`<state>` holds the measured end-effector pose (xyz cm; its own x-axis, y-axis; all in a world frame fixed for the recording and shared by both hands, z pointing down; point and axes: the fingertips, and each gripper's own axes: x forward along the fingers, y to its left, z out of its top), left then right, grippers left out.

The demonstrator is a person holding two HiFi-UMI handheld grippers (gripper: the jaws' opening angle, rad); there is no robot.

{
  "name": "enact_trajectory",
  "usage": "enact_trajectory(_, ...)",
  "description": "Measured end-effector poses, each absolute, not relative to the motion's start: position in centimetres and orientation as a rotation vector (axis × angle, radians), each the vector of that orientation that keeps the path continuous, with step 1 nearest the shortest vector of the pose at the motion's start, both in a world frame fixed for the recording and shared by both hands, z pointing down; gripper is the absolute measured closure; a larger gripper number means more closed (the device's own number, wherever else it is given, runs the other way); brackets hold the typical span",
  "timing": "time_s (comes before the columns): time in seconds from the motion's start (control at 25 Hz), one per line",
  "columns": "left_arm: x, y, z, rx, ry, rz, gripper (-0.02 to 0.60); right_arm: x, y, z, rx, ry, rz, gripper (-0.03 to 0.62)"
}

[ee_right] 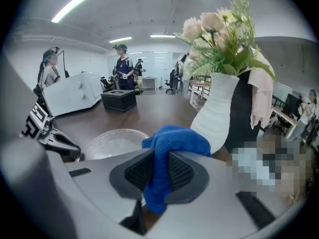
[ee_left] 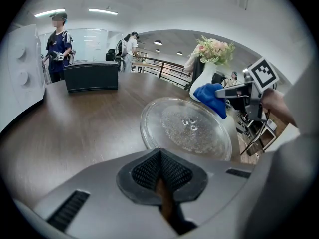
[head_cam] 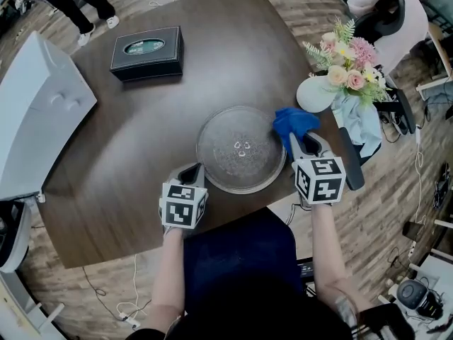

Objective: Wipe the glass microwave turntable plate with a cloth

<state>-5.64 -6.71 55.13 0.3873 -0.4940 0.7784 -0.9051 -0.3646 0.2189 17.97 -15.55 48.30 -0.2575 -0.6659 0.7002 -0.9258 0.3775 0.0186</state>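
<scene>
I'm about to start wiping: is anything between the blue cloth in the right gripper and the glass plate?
Nothing visible is in the way. The right gripper holds the blue cloth at the right rim of the glass plate, and nothing lies on the plate. The white vase stands beyond the cloth, off the path.

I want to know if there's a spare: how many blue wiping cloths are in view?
1: the blue cloth pinched in the right gripper, at the glass plate's right rim. Pale blue fabric beside the vase may be another; I cannot tell.
</scene>
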Motion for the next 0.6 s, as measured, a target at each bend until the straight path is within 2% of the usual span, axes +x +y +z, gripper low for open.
enact_trajectory(0.24,-5.6,-6.7,55.2,2.003,-1.196,0.817,0.578,11.8,-12.6,46.3,1.212,-2.176,0.528,0.546)
enact_trajectory(0.6,-5.6,-6.7,55.1,2.001,-1.201,0.815,0.578,1.3,-8.2,47.6,0.926,-2.352,0.779,0.546)
